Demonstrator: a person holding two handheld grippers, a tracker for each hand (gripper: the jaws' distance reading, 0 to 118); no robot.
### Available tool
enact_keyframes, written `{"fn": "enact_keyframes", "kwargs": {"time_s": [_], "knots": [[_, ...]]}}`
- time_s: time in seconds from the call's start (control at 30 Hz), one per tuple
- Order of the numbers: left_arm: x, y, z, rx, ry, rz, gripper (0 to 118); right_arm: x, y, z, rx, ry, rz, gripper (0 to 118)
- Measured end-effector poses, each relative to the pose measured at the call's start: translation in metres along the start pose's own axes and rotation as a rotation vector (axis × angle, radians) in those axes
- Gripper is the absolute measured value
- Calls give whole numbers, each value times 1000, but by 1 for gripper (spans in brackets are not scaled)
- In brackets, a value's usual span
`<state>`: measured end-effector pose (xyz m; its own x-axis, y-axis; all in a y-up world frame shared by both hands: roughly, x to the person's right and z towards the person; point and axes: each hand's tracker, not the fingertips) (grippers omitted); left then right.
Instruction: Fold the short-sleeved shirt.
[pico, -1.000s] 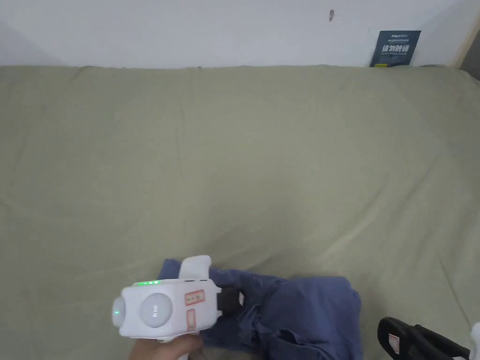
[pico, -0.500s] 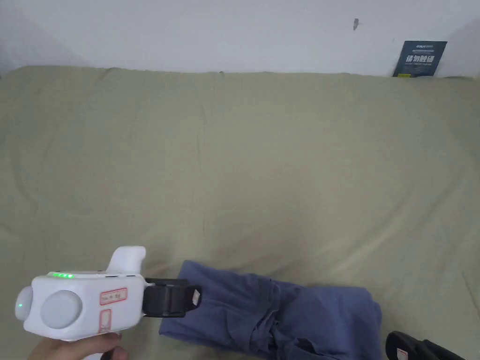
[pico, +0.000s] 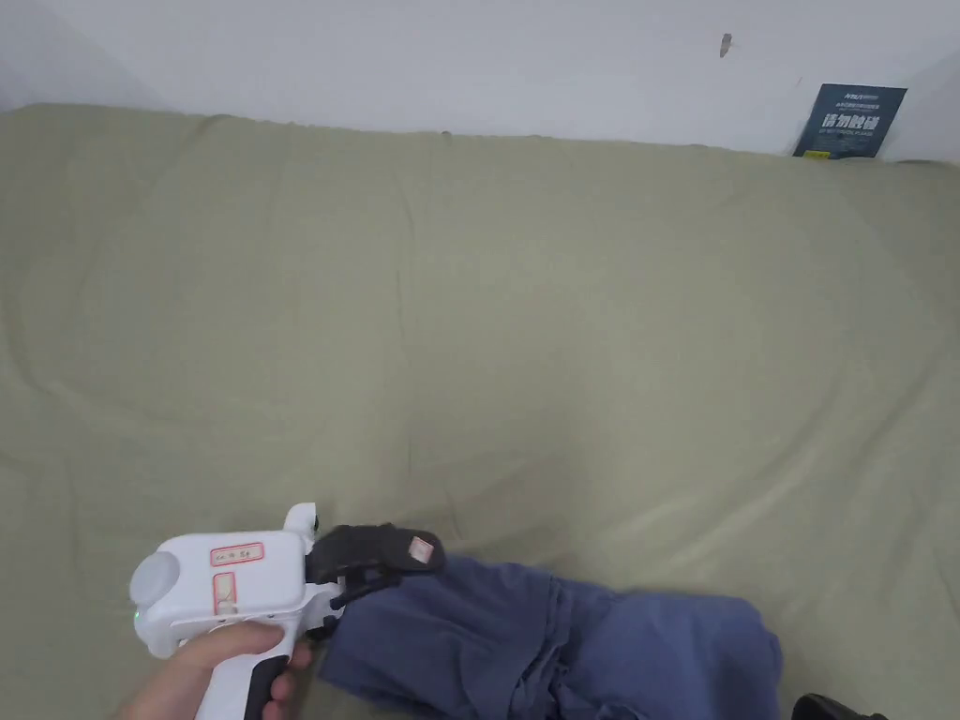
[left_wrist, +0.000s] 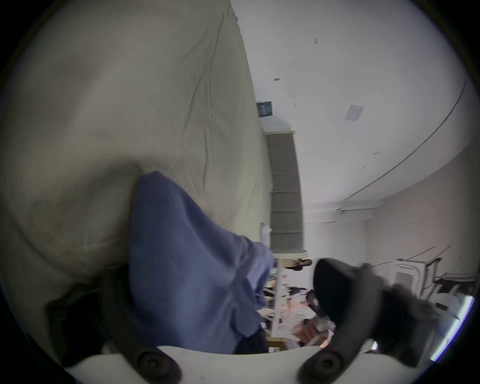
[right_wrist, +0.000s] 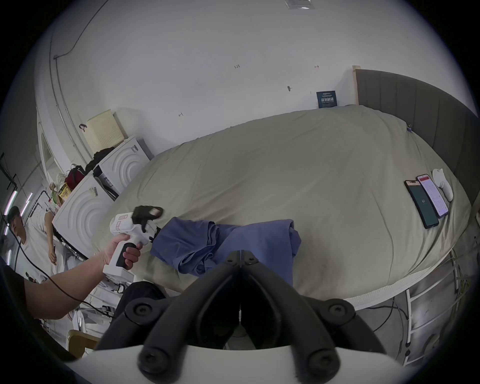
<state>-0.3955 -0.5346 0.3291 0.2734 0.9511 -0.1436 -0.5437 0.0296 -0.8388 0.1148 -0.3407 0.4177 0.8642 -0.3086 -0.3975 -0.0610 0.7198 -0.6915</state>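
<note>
bed (pico: 562, 328); left gripper (pico: 375, 567) agape, perhaps touching shirt (pico: 562, 647)

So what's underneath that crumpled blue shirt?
The shirt lies on the green bedsheet, which shows all around it. Whether anything else sits beneath the bunched folds can't be seen; the cloth covers it.

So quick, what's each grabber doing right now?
Left gripper: open, jaws on either side of the blue shirt edge.
Right gripper: shut, holding nothing.
</note>
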Motion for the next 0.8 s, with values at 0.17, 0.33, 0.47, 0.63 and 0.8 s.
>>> {"fn": "enact_keyframes", "kwargs": {"time_s": [0.17,0.33,0.47,0.63,0.8], "knots": [[2,0,2,7,225,17,6,-6,0,-4,-5,11,11,0],[23,-2,54,185,370,-39,6,-6,1,-4,-1,24,20,0],[37,-4,114,309,439,-21,6,-8,1,-7,0,39,22,0],[59,-10,164,396,590,-61,6,-10,-3,-12,-6,60,20,0],[113,-35,126,317,732,-236,7,-13,-6,-14,-18,80,22,0]]}}
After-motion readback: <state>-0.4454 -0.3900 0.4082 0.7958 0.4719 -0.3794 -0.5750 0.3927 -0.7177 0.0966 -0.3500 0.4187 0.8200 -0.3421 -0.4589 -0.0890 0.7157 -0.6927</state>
